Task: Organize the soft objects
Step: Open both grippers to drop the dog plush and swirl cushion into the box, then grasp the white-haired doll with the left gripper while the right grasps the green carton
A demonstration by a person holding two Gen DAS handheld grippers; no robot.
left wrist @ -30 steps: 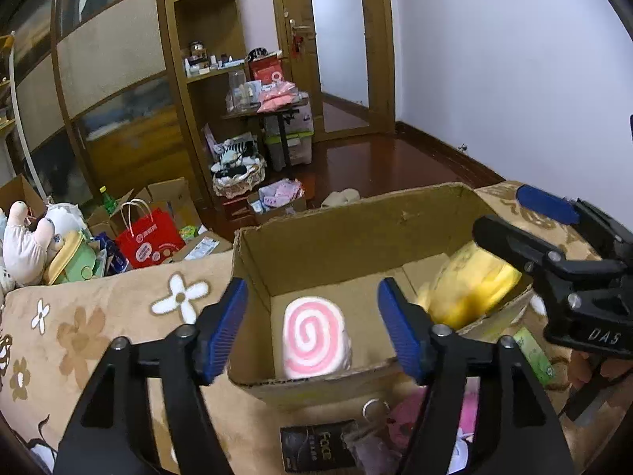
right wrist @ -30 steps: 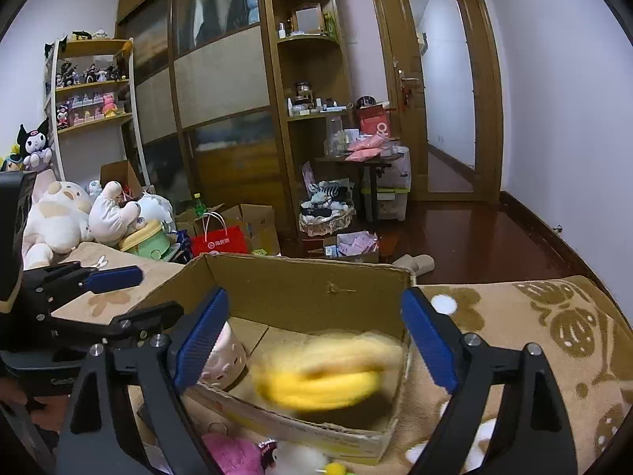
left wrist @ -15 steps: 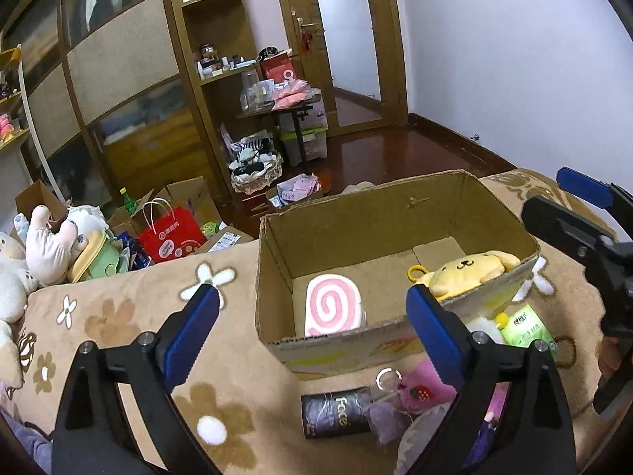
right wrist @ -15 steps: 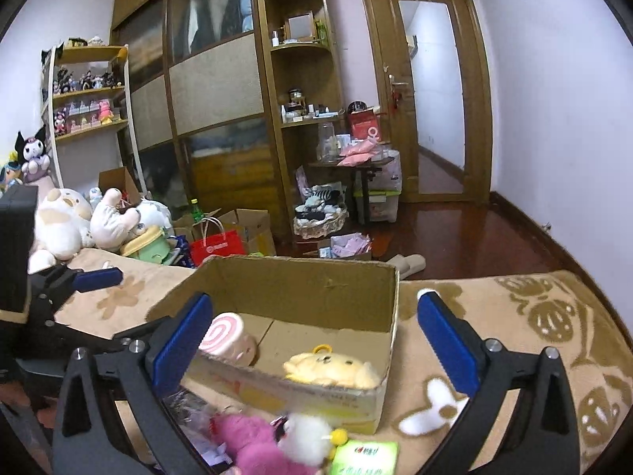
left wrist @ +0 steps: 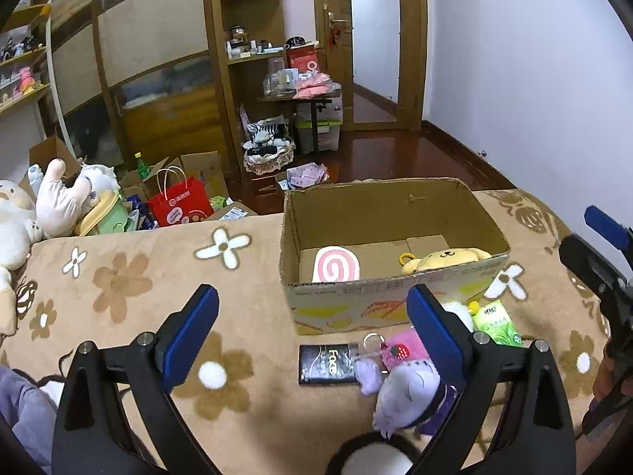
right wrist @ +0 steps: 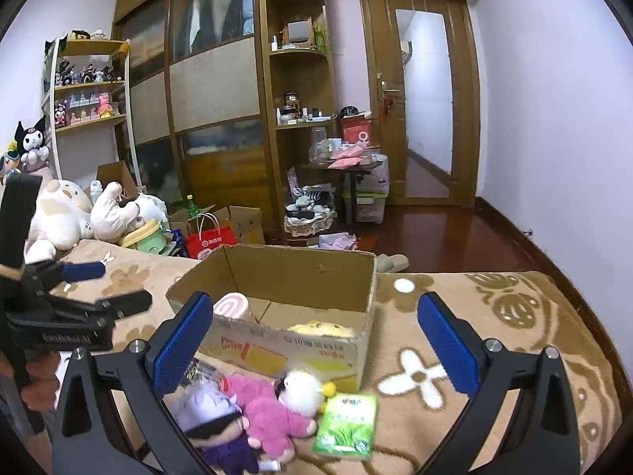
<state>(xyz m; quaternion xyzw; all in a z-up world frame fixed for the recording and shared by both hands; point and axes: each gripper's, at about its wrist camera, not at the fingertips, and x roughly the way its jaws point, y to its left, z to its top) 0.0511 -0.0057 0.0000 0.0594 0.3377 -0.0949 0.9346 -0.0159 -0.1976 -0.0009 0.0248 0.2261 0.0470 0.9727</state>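
Note:
An open cardboard box [left wrist: 395, 308] [right wrist: 285, 352] sits on the flowered blanket. Inside lie a pink swirl roll plush [left wrist: 336, 265] [right wrist: 231, 305] and a yellow dog plush [left wrist: 443, 259] [right wrist: 320, 328]. In front of the box lie a pink plush [right wrist: 261, 403] [left wrist: 399, 350], a purple plush [left wrist: 407, 396] [right wrist: 209, 411], a white-headed plush [right wrist: 300, 390], a green packet [right wrist: 346, 423] [left wrist: 496, 322] and a black "Face" packet [left wrist: 328, 364]. My left gripper [left wrist: 312, 330] and right gripper [right wrist: 314, 340] are both open and empty, held above the blanket short of the box.
Large plush toys [right wrist: 63, 217] pile at the blanket's left end. A red paper bag [left wrist: 182, 206], cardboard boxes and a basket [left wrist: 269, 154] stand on the wooden floor beyond. Shelves and a wardrobe line the back wall; a door is at the right.
The yellow dog plush dropped into the box and now lies still. Both grippers have pulled back and up from the box, staying open.

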